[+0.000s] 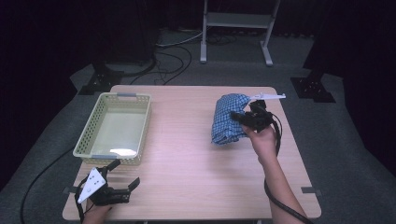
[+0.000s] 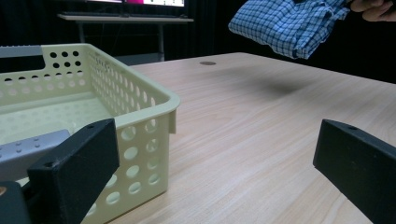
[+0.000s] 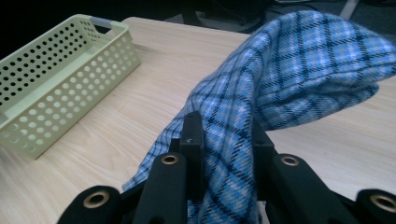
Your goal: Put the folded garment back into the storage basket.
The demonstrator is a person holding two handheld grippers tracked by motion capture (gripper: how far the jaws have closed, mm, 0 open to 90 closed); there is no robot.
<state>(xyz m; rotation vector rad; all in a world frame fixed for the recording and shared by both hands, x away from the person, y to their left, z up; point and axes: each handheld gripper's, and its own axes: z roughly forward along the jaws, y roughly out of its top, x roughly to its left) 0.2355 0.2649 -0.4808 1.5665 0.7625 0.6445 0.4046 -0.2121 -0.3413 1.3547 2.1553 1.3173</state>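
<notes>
A folded blue checked cloth [image 1: 226,120] hangs above the right half of the wooden table [image 1: 187,154], held up by my right gripper [image 1: 246,117]. In the right gripper view both black jaws press on a fold of the cloth [image 3: 261,107], with my right gripper [image 3: 224,140] shut on it. The cloth [image 2: 289,23] floats above the table's far side in the left gripper view. My left gripper [image 1: 122,175] rests at the table's near left corner, jaws wide apart and nothing between them. A pale green perforated basket [image 1: 88,130] stands empty at the left.
The basket's near corner [image 2: 159,112] sits just ahead of my left gripper [image 2: 219,172]. Bare tabletop lies between basket and cloth. A metal stand [image 1: 236,21] and cables are on the floor beyond the table's far edge.
</notes>
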